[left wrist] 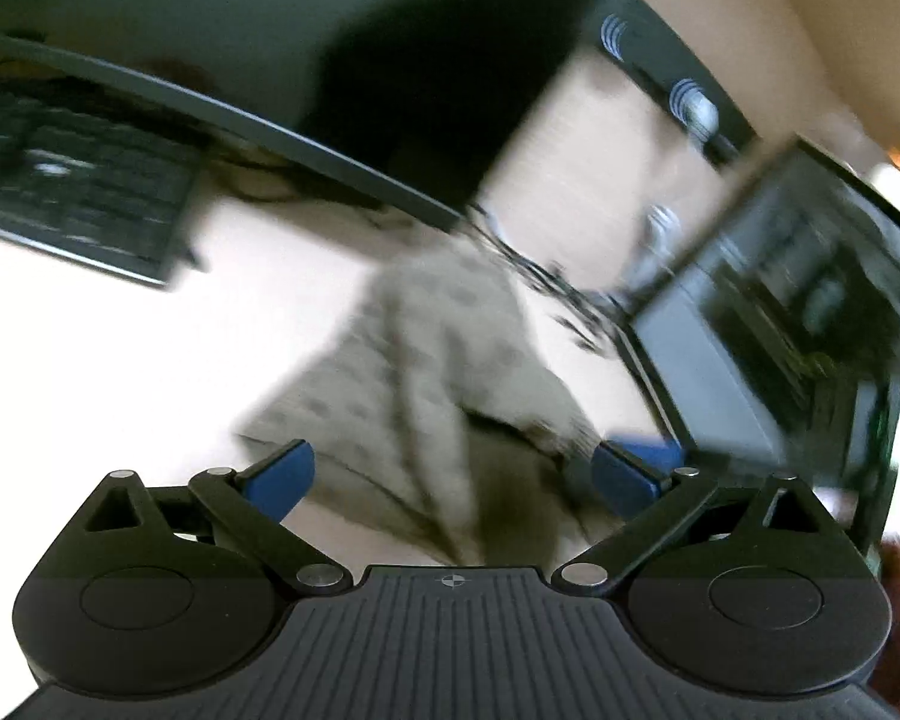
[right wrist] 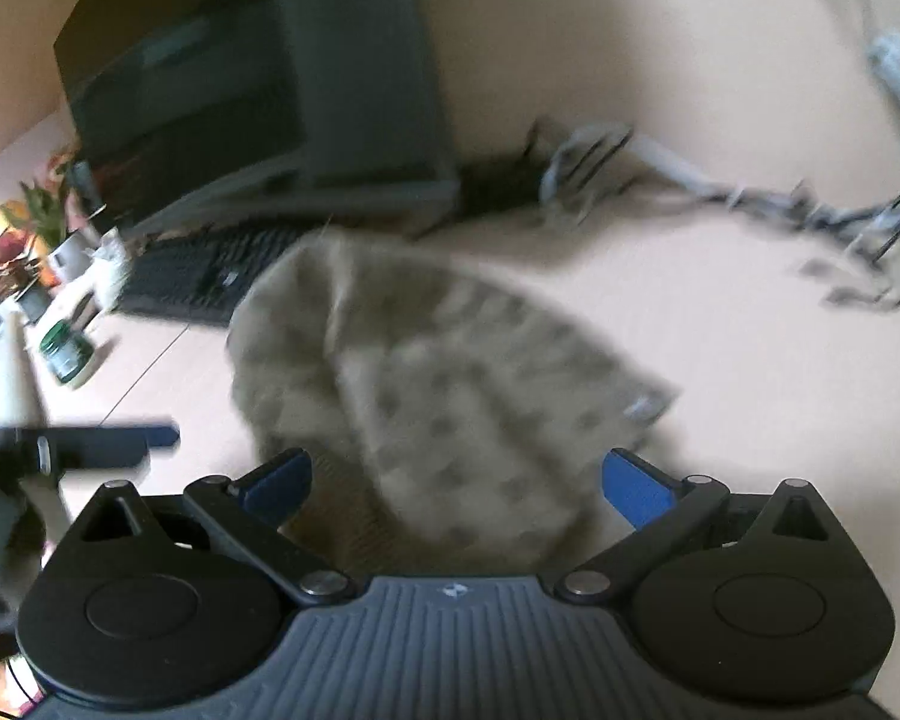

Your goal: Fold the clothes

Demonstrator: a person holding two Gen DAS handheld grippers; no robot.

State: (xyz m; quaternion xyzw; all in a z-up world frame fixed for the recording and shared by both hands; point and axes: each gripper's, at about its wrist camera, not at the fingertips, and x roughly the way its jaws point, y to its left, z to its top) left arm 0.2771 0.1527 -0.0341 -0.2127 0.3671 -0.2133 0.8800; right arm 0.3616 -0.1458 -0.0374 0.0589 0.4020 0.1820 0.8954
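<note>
A grey garment with a dark dotted pattern (left wrist: 426,360) lies crumpled on the pale table; both views are motion-blurred. My left gripper (left wrist: 456,474) is open, its blue fingertips (left wrist: 282,477) spread on either side of the garment's near edge, just above it. In the right wrist view the same garment (right wrist: 450,372) lies spread ahead, partly folded over itself. My right gripper (right wrist: 459,480) is open, with its blue fingertips (right wrist: 636,486) at the garment's near end. The left gripper (right wrist: 108,438) shows at the left of the right wrist view.
A black keyboard (left wrist: 72,180) lies at the left and a laptop (left wrist: 798,324) at the right. A dark monitor (right wrist: 258,90), another keyboard (right wrist: 204,270), tangled cables (right wrist: 600,162), a green-lidded jar (right wrist: 66,354) and potted plants (right wrist: 36,222) stand around the garment.
</note>
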